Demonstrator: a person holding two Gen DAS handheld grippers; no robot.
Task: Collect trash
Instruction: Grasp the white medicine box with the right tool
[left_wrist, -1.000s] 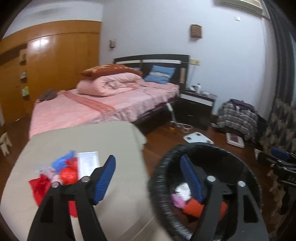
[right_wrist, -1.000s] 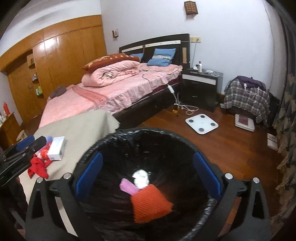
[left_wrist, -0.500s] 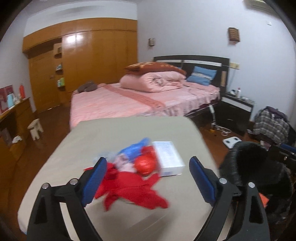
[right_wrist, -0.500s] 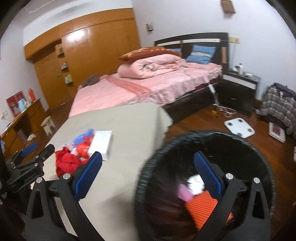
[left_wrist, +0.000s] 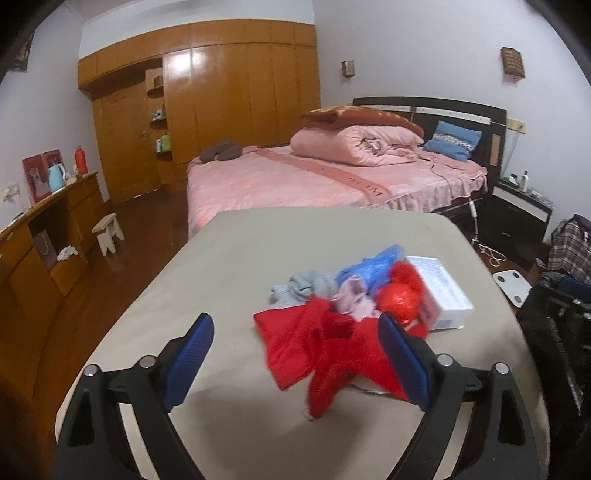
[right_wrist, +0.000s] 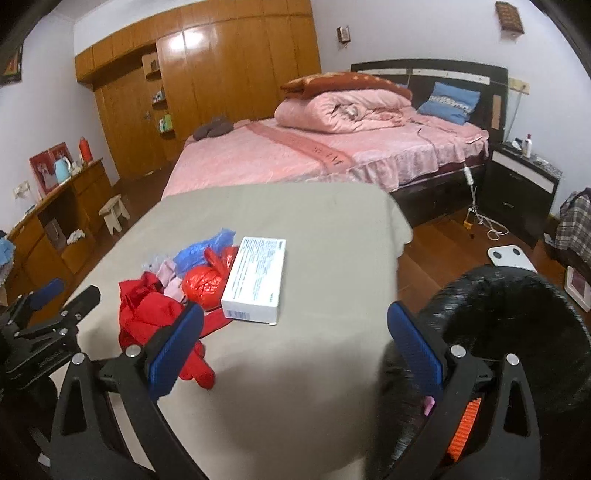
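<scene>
Trash pile, white box, print seemingly illegible

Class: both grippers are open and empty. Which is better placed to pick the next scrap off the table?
Probably left. The left gripper hangs open right over the red cloth, while the right gripper faces bare table between the white box and bin.
</scene>
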